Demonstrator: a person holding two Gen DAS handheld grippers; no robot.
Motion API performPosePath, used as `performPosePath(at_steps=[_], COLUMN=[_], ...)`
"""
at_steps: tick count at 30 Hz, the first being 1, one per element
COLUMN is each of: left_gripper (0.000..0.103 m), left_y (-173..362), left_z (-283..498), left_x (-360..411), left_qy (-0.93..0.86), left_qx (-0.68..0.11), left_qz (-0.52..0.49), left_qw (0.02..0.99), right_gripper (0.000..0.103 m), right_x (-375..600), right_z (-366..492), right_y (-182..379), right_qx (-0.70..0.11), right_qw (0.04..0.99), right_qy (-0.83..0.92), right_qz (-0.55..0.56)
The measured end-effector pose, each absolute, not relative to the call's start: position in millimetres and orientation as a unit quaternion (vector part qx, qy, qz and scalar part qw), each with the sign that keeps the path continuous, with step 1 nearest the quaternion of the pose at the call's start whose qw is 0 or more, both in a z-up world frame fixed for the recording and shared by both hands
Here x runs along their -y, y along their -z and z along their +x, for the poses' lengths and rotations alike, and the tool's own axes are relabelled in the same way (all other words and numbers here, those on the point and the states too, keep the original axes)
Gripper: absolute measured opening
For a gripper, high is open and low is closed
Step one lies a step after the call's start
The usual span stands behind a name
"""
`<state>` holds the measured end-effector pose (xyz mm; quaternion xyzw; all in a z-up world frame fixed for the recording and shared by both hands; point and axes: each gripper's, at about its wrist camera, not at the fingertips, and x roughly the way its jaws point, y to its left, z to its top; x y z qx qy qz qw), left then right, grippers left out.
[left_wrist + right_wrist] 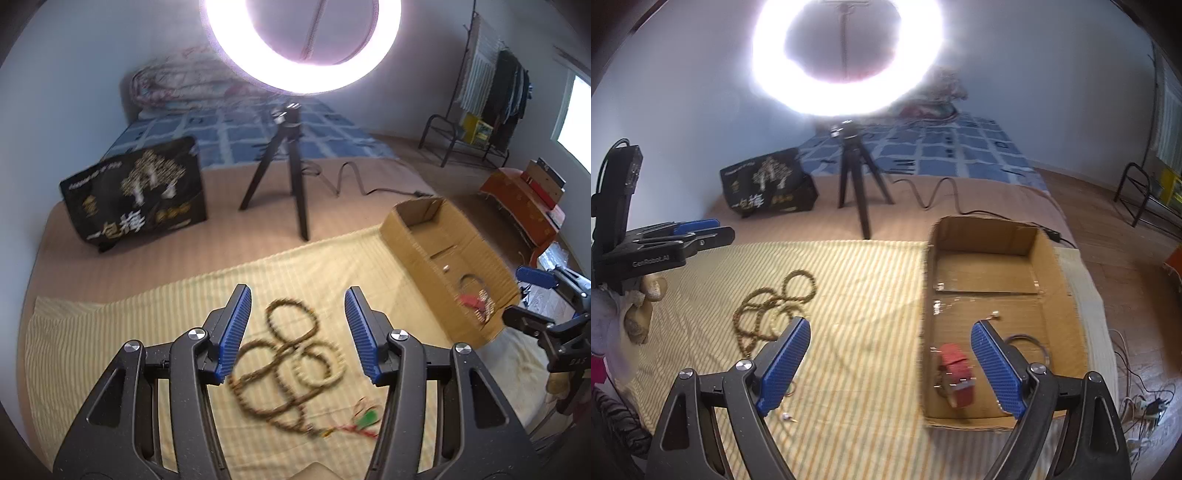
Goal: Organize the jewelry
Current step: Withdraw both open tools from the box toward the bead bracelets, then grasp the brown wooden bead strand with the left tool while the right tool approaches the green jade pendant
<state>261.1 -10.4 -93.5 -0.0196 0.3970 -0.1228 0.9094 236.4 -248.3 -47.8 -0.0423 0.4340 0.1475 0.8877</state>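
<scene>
a yellow striped cloth [857, 295] is spread over a tan bed [332, 192], and broad bare cloth is left open between the bead strands and the cardboard box [1052, 273]. the box is set at the cloth's right edge, open at the top, its walls low; beyond it the floor is seen. further back the way is narrowed by a ring light [846, 55] on a black tripod [862, 184], a cable looped beside it, and a black printed bag [140, 192] standing upright to the left.

the left hand-held gripper [298, 334] is angled downward over the cloth, its blue pads [236, 332] spread apart with nothing pinched; the bead strands are framed between them but lie on the cloth below. the right hand-held gripper [889, 367] is also tilted down, spread wide and empty, its left pad over the cloth and its right pad over the box. fingers of a person's hand are seen under the left tool in the right wrist view.

the brown bead strands [291, 354] are lying flat near the cloth's middle as several overlapping loops, blurred, so no single long axis can be told; a red and green tassel [364, 421] is trailed off toward the near right. inside the box a red strap-like piece [956, 373] is resting near the front wall, its length running roughly front to back, with a thin dark ring [1030, 345] beside it.
</scene>
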Motion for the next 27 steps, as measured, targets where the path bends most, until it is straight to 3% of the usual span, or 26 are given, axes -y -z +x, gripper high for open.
performPosePath(at_steps=[14,27], left_gripper=[0.054,0.054], left_y=[142.2,180.3], left_z=[261.0,269.3], left_x=[-21.9,-25.1], left_qy=[0.117,0.123], left_qx=[-0.462,-0.517], left_qz=[-0.021,-0.037], left_qw=[0.879,0.846], right_gripper=[0.090,0.074], right_x=[185.6,145.6], right_z=[221.0,209.5], right_y=[89.4,139.0], right_qx=[-0.477,-0.520], right_qw=[0.842,0.786], right_qy=[-0.231,-0.293], right_qz=[-0.100,-0.165])
